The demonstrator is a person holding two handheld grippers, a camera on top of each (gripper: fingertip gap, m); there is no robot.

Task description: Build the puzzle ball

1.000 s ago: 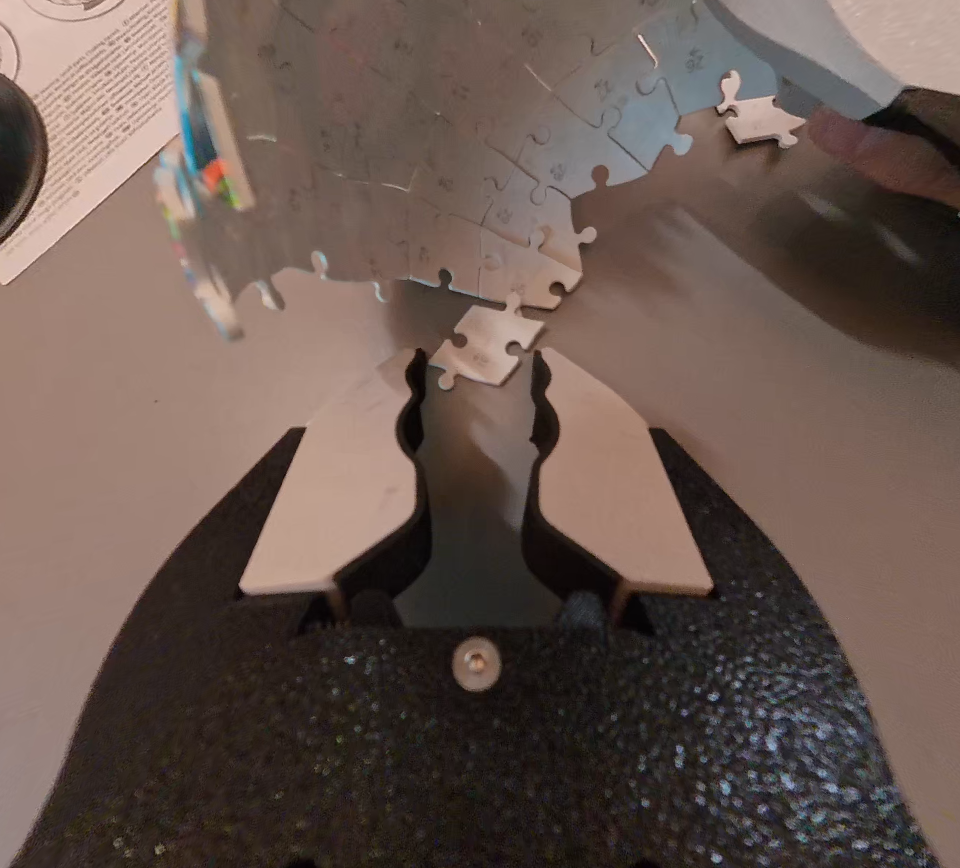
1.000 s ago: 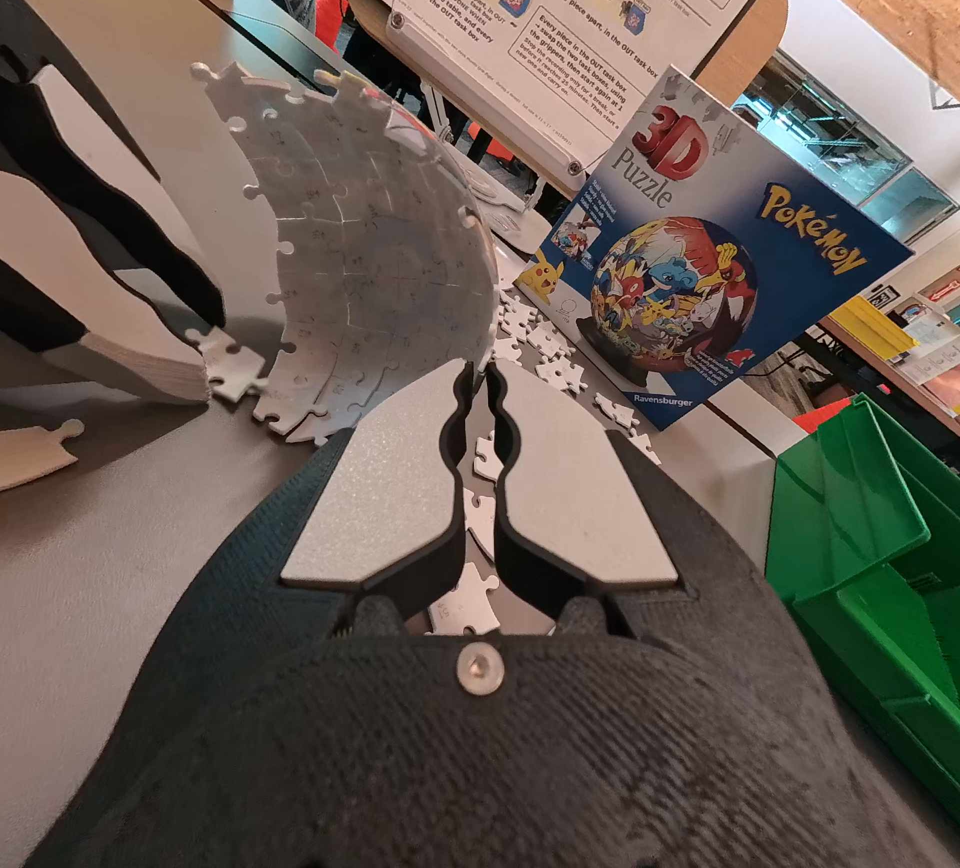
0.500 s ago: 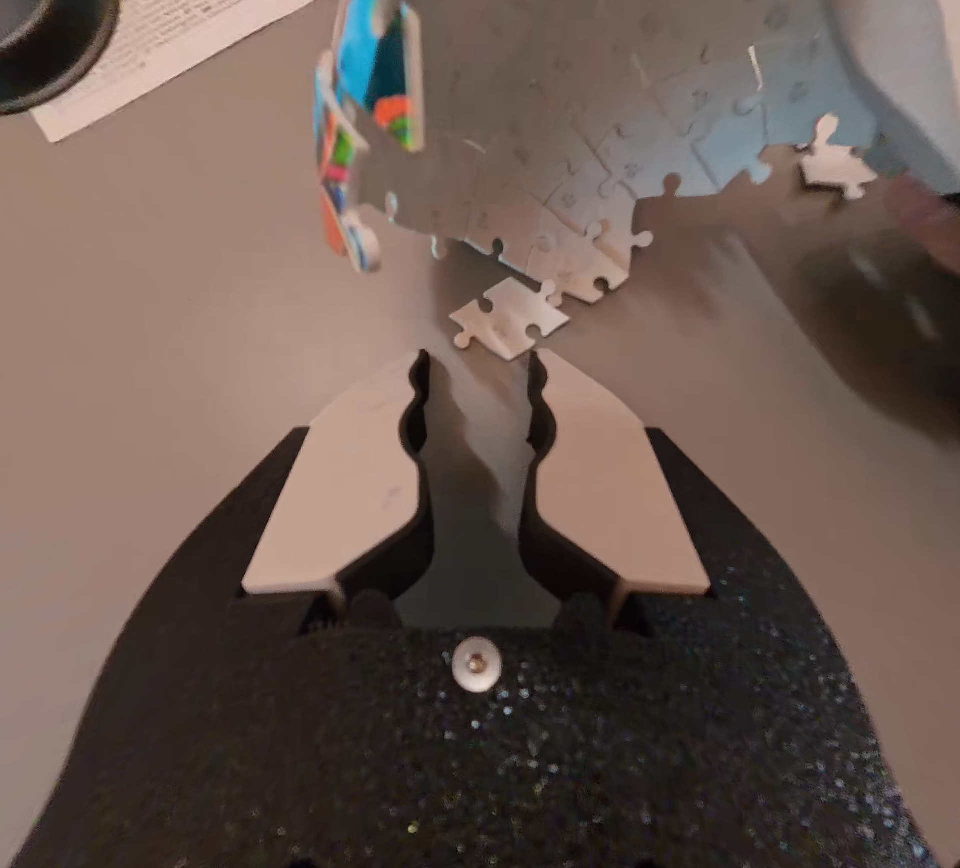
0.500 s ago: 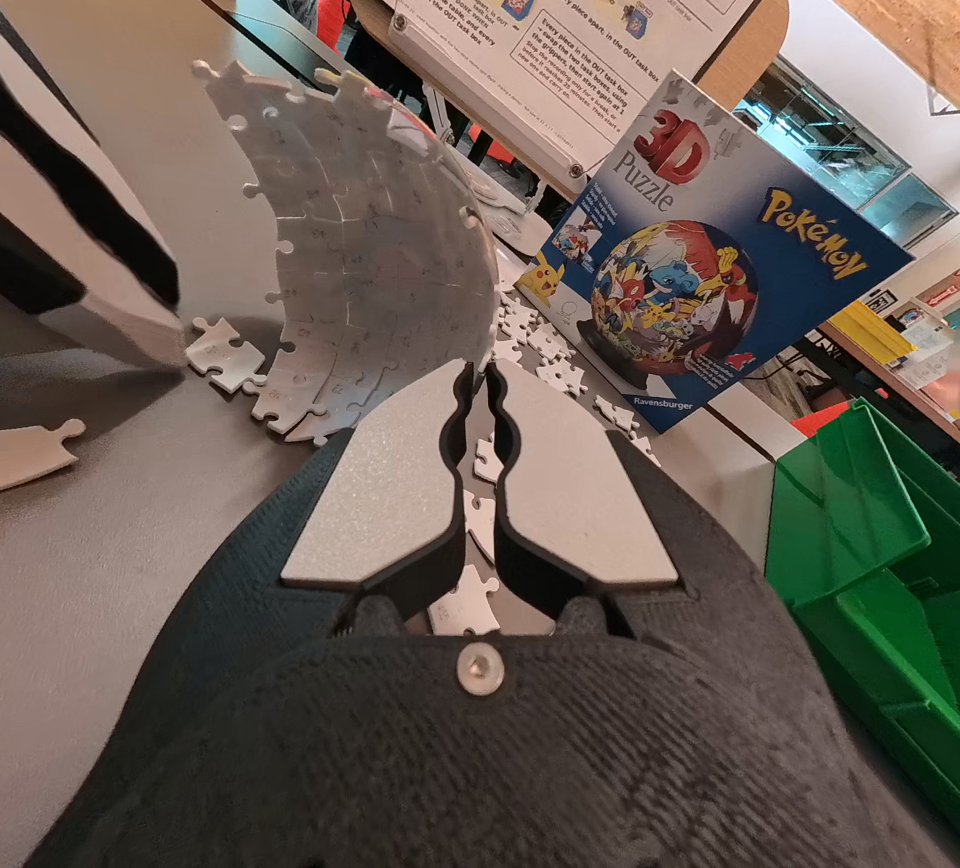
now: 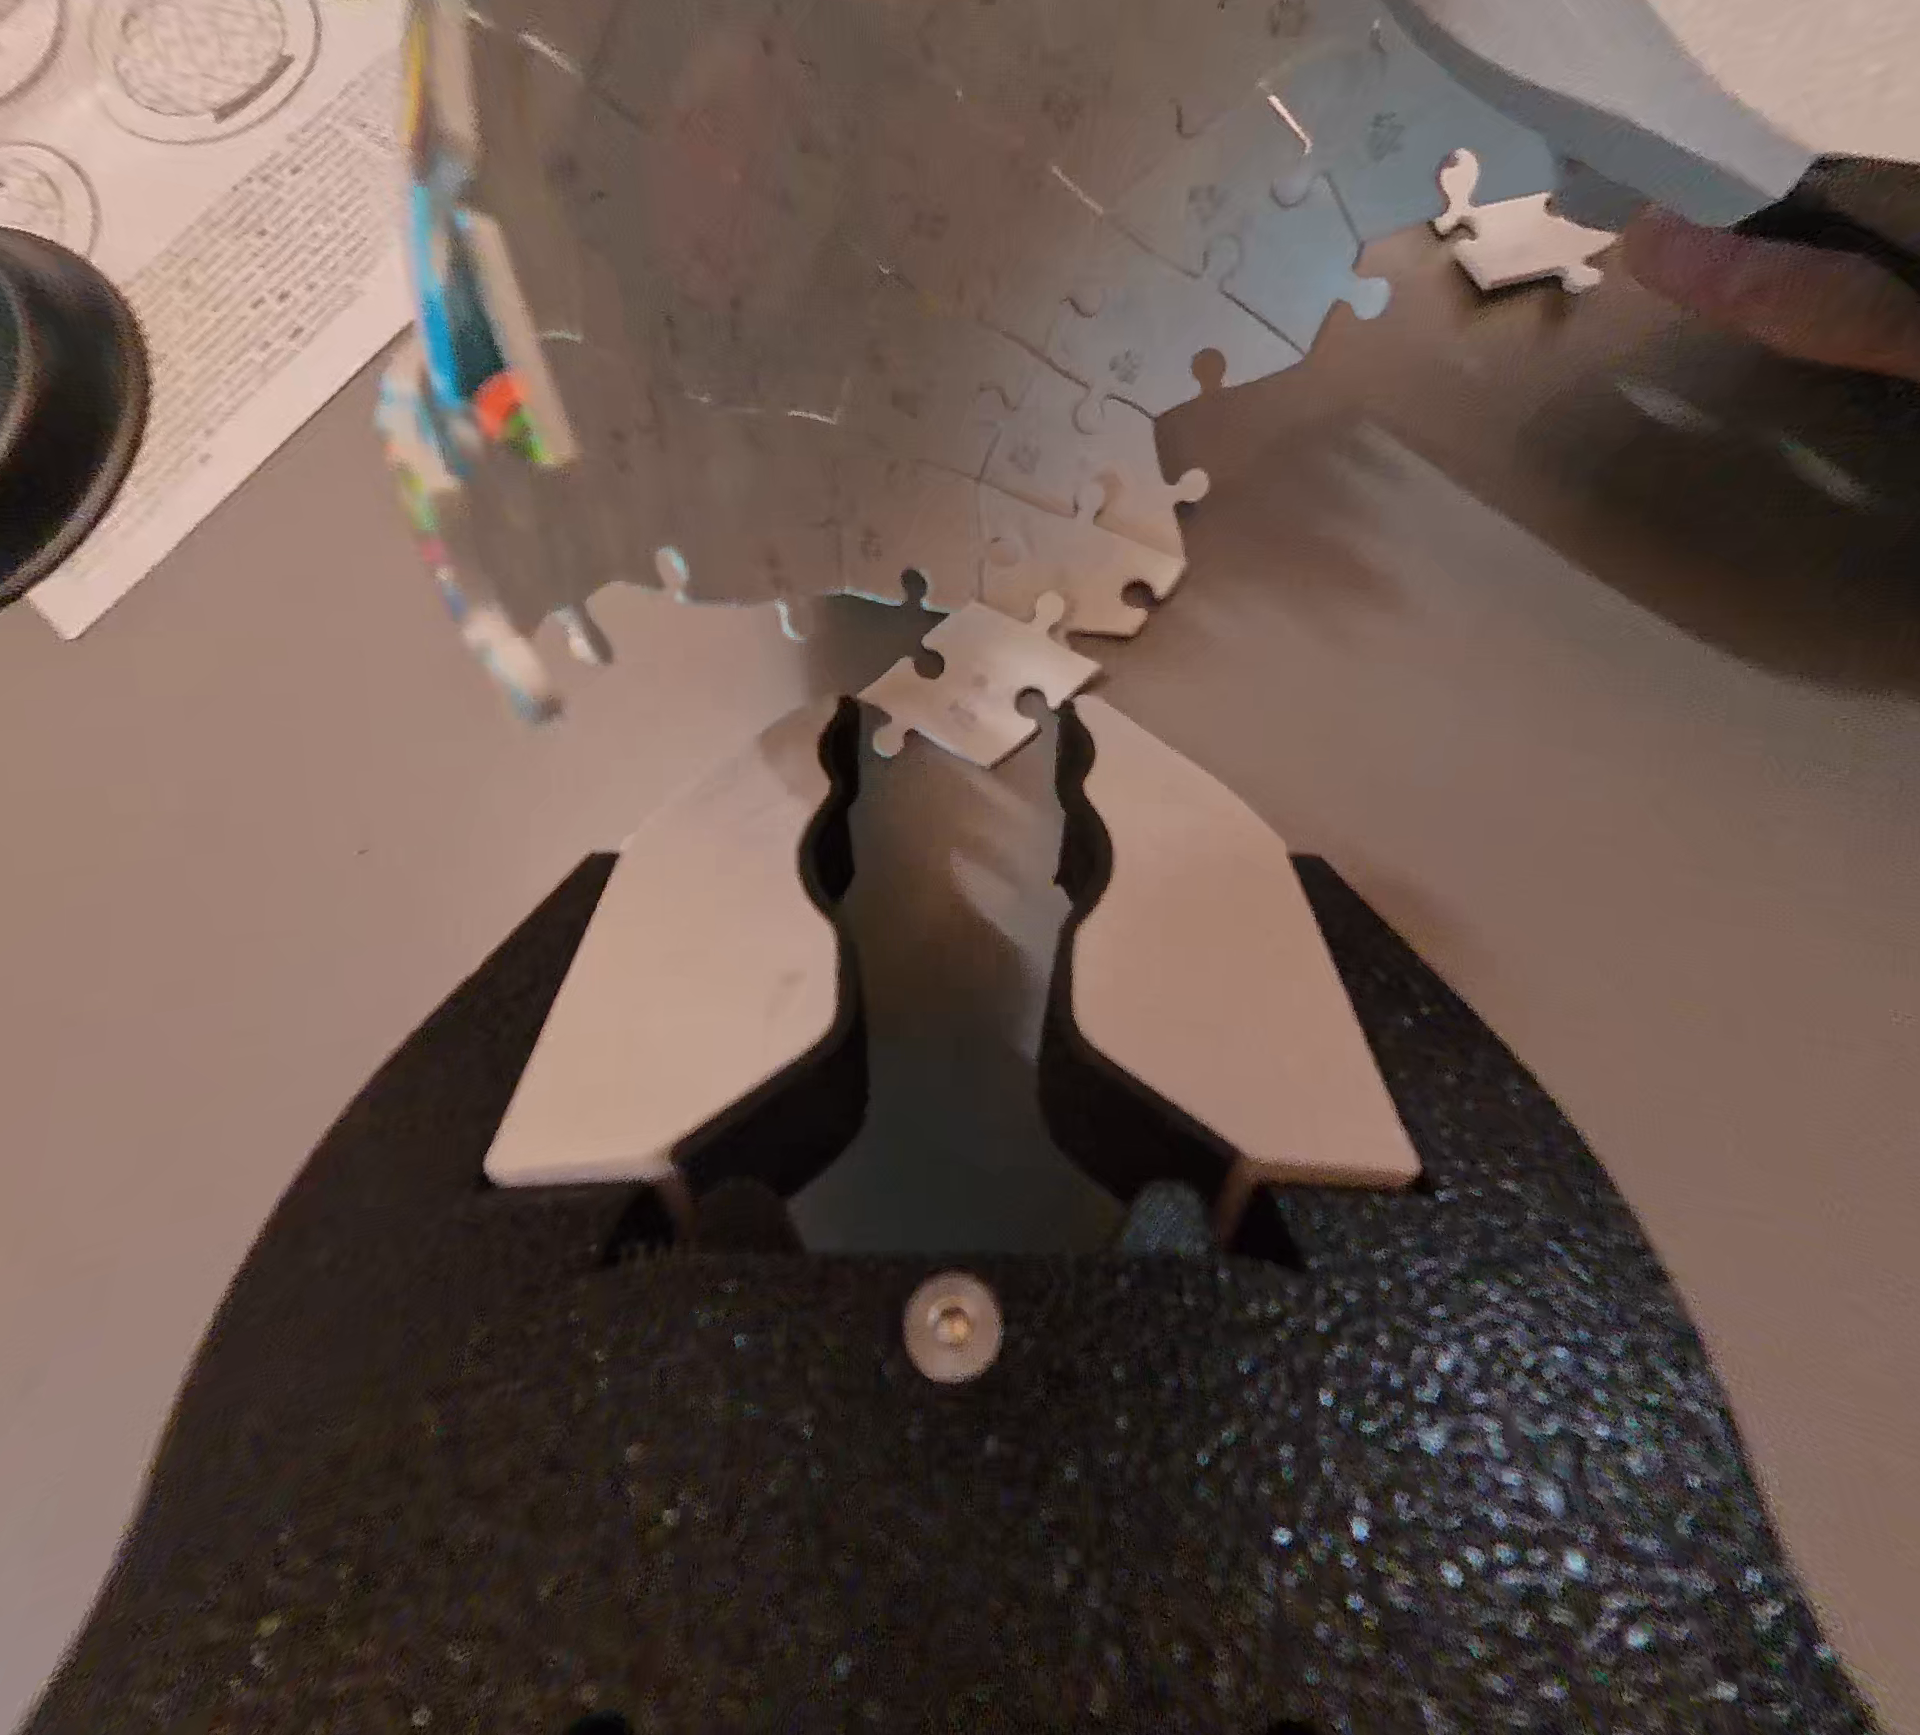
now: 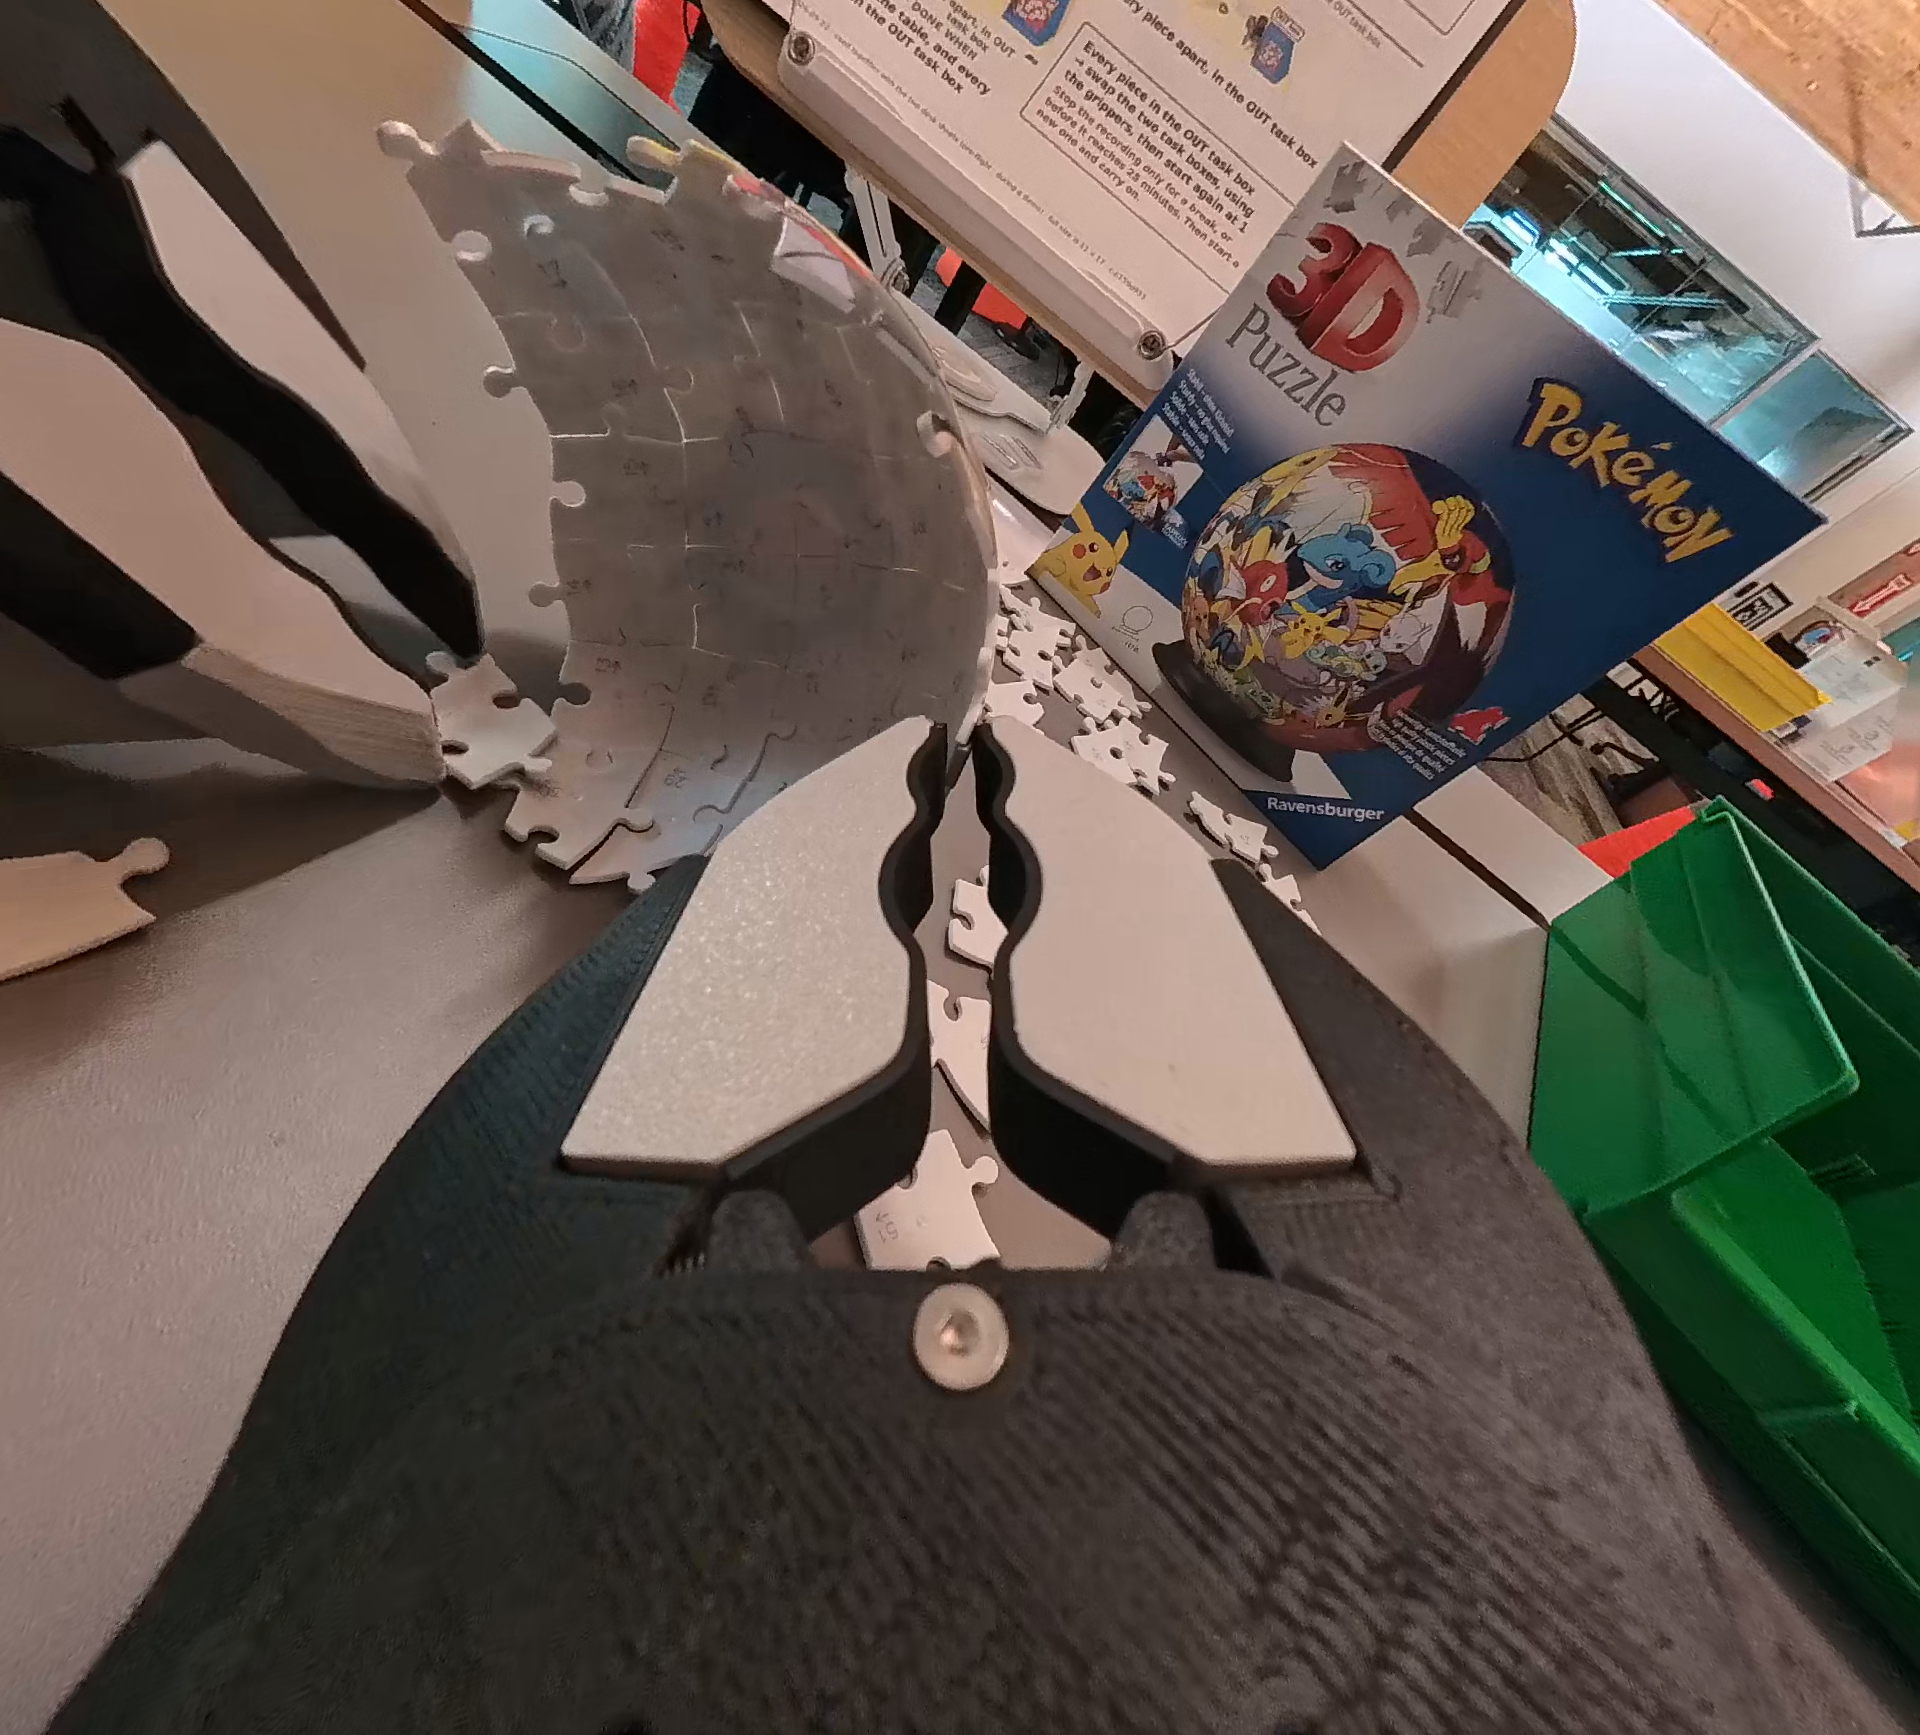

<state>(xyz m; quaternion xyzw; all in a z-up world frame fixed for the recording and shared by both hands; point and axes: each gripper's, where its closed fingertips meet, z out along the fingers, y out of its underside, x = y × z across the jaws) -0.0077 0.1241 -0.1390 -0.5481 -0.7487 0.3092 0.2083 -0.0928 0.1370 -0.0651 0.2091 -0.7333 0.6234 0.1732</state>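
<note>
My right claw point(image 6: 961, 740) is clamped on the near rim of the half-built puzzle ball shell point(image 6: 748, 542), which stands on edge on the bench point(image 6: 208, 1062). My left claw point(image 5: 956, 729) is apart, its tips at a loose piece point(image 5: 982, 683) lying against the shell's lower edge. I judge I'm fitting that piece; next I must nudge its tabs into the edge.

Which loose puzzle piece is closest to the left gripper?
The white loose piece at the left gripper fingertips, against the shell's bottom edge; the other lies far right.

Grey table point(image 5: 260, 906), scattered puzzle pieces point(image 6: 1081, 688)
</note>
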